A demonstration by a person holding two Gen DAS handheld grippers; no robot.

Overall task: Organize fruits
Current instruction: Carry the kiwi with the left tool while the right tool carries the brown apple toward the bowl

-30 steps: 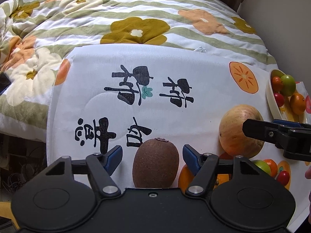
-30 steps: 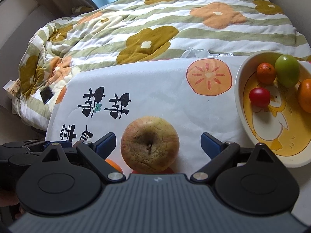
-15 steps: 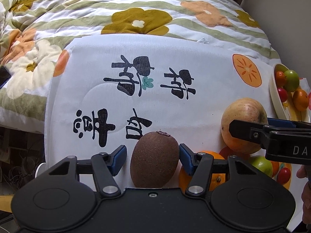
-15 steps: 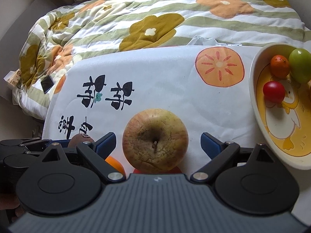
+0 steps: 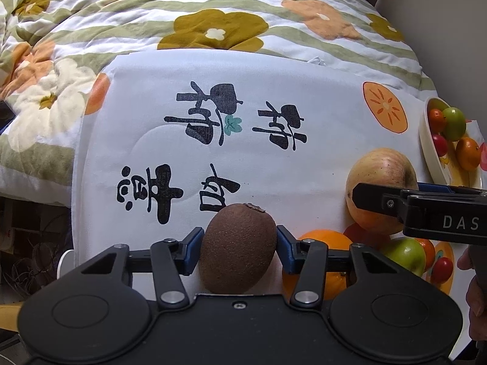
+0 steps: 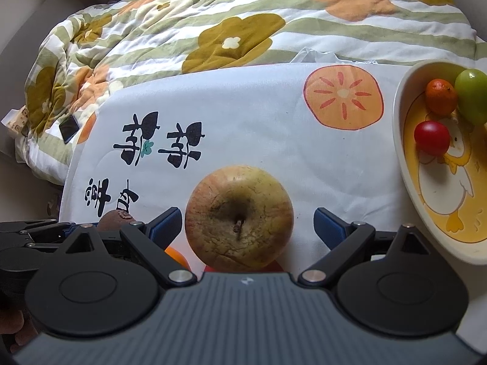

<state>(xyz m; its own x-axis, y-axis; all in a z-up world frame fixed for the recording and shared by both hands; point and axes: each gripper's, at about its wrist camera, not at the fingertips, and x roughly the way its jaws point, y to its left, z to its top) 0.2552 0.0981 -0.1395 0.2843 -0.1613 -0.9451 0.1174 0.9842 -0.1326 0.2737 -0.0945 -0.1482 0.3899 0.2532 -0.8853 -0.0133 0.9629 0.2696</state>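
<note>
On the bed before you: one floral quilt (image 5: 213,27), striped green and white, with one dark phone (image 6: 69,128) lying at its left edge.
Cloth: one white printed cloth (image 5: 274,85) spread over the quilt; you can count four black characters and one full orange persimmon print (image 6: 343,96) on it.
Bowl: one cream bowl (image 6: 398,140) with a duck picture, at the cloth's right side; in the right wrist view you see three fruits in it, one small orange (image 6: 440,96), one green fruit (image 6: 471,94) and one red tomato (image 6: 432,137).
Apple: one apple (image 6: 239,217), stem towards your camera, sits on the cloth between the right gripper's (image 6: 248,225) fingers.
Right gripper: your jaws stand wide apart, the left pad next to the apple, the right pad clear of it; nothing is held.
Kiwi: one brown kiwi (image 5: 239,248), left of the apple.
Left gripper: your left gripper (image 5: 240,249) has both blue pads pressed against the kiwi's sides, closed on it.
Loose fruit: one orange (image 5: 322,243) just right of the kiwi.
</note>
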